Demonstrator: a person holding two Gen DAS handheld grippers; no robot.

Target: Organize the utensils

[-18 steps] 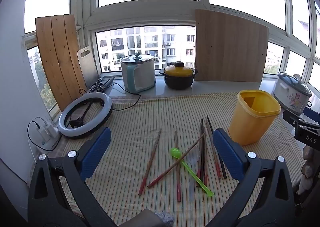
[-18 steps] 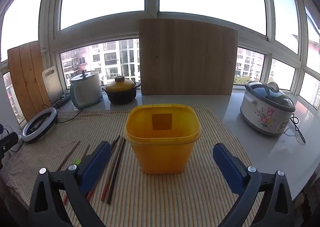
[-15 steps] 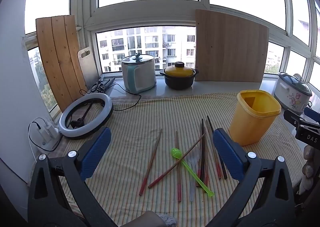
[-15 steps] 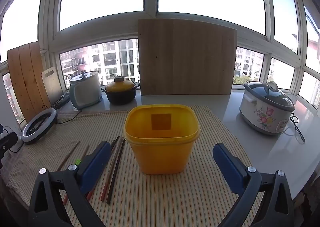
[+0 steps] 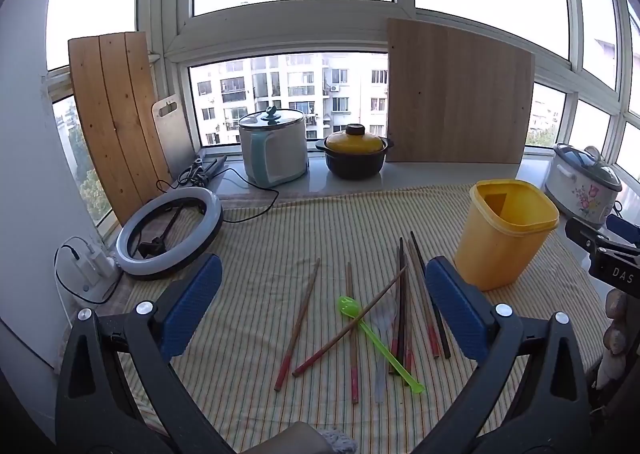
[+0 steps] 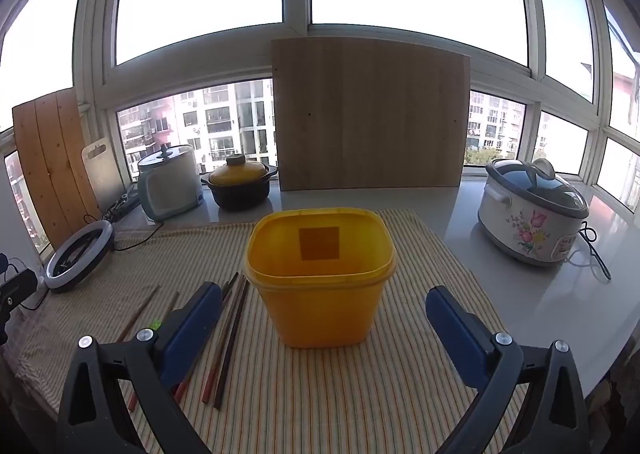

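Several red-tipped wooden chopsticks (image 5: pixel 298 318) lie scattered on the striped cloth (image 5: pixel 280 246), with a green plastic fork-spoon (image 5: pixel 378 338) and a clear spoon (image 5: pixel 382 338) among them. An empty yellow tub (image 5: pixel 505 234) stands upright to their right. My left gripper (image 5: pixel 320 306) is open and empty, above the near side of the utensils. My right gripper (image 6: pixel 320 328) is open and empty, facing the yellow tub (image 6: pixel 320 278), which stands between its fingers further ahead. Chopsticks (image 6: pixel 230 334) lie left of the tub.
A ring light (image 5: pixel 168 238) and charger (image 5: pixel 90 266) sit at the left. A rice cooker (image 5: pixel 274 147), a yellow-lidded pot (image 5: pixel 354 151) and wooden boards (image 5: pixel 456 93) line the windowsill. A floral slow cooker (image 6: pixel 532 213) stands on the counter at right.
Both grippers have drifted very slightly; the scene is almost unchanged. Nothing was taken hold of.
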